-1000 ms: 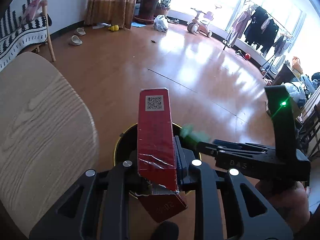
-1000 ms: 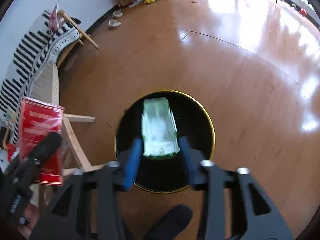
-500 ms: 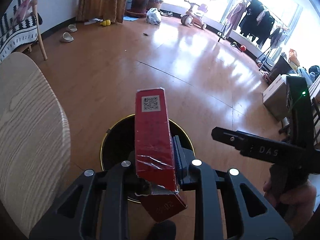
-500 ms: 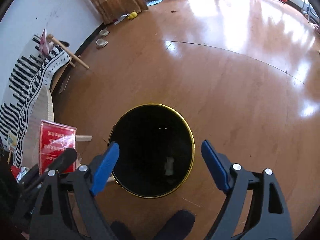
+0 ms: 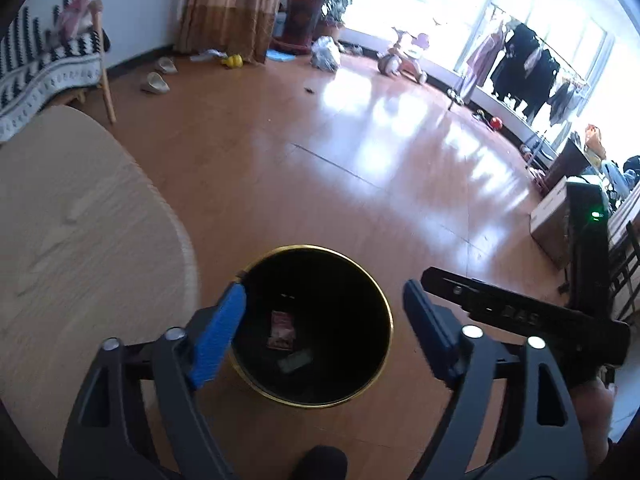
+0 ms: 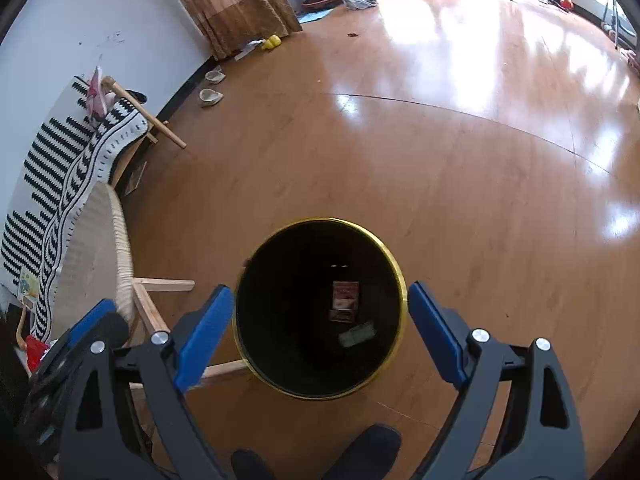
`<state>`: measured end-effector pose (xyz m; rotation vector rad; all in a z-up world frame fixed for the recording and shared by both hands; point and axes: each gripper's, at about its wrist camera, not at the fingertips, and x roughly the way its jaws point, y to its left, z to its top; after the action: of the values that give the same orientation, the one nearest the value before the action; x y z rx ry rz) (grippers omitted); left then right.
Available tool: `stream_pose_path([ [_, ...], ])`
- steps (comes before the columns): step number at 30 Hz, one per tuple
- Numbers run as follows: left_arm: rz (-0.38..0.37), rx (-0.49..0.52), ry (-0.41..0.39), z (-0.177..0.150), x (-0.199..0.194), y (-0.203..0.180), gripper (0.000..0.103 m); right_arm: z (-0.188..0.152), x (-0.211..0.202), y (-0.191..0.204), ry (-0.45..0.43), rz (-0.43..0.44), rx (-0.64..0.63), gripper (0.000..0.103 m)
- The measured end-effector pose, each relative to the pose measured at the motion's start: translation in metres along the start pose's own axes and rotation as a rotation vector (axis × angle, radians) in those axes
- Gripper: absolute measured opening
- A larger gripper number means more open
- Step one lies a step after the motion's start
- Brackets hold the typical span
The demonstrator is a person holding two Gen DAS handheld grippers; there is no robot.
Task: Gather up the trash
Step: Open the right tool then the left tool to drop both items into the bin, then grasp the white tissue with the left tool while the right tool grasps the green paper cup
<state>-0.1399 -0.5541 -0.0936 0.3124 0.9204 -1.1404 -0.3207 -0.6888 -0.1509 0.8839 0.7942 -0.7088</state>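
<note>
Because both pieces of trash now lie inside the bin, red box at its bottom, left gripper and right gripper hang above it, jaws just opened wide, empty.

**Your two tools, as they look**

Your left tool has a black frame with triangular cut-outs in each arm and round silver screws on top. Its fingers carry bright blue pads, long and flat. Your right tool is built the same way: black arms, silver screws, blue pads. From the left camera, the right tool shows side-on as a black bar with faint lettering that reads something like "DAS", and a black upright block on it bears a small green light. Your hand shows beneath it. Dark rounded shoe tips sit at the bottom edge.
</note>
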Motion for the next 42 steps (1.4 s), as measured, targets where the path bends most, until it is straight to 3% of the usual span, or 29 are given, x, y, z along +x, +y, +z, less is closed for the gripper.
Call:
stream_pose_path([
  [8,0.161,-0.083,-0.093,-0.014,-0.090,0.070,0.090,-0.023,0.000,0.117,0.007,0.072,-0.192,0.086],
  [13,0.316,-0.233,-0.142,-0.048,-0.161,0.155,0.091,-0.057,-0.006,0.224,0.034,0.162,-0.367,0.086],
  [18,0.503,-0.416,-0.153,-0.124,-0.253,0.247,0.091,-0.120,-0.018,0.344,0.128,0.338,-0.556,0.086],
  [21,0.578,-0.514,-0.158,-0.172,-0.300,0.292,0.092,-0.160,-0.021,0.404,0.209,0.448,-0.631,0.088],
  [24,0.618,-0.601,-0.144,-0.210,-0.328,0.331,0.092,-0.202,-0.020,0.450,0.273,0.496,-0.705,0.088],
  [28,0.599,-0.690,-0.115,-0.244,-0.347,0.370,0.092,-0.230,-0.010,0.484,0.327,0.495,-0.752,0.088],
  [35,0.507,-0.706,-0.062,-0.264,-0.335,0.384,0.092,-0.247,0.015,0.515,0.372,0.467,-0.781,0.088],
  [42,0.579,-0.650,0.046,-0.270,-0.302,0.383,0.093,-0.257,0.028,0.535,0.405,0.469,-0.807,0.088],
])
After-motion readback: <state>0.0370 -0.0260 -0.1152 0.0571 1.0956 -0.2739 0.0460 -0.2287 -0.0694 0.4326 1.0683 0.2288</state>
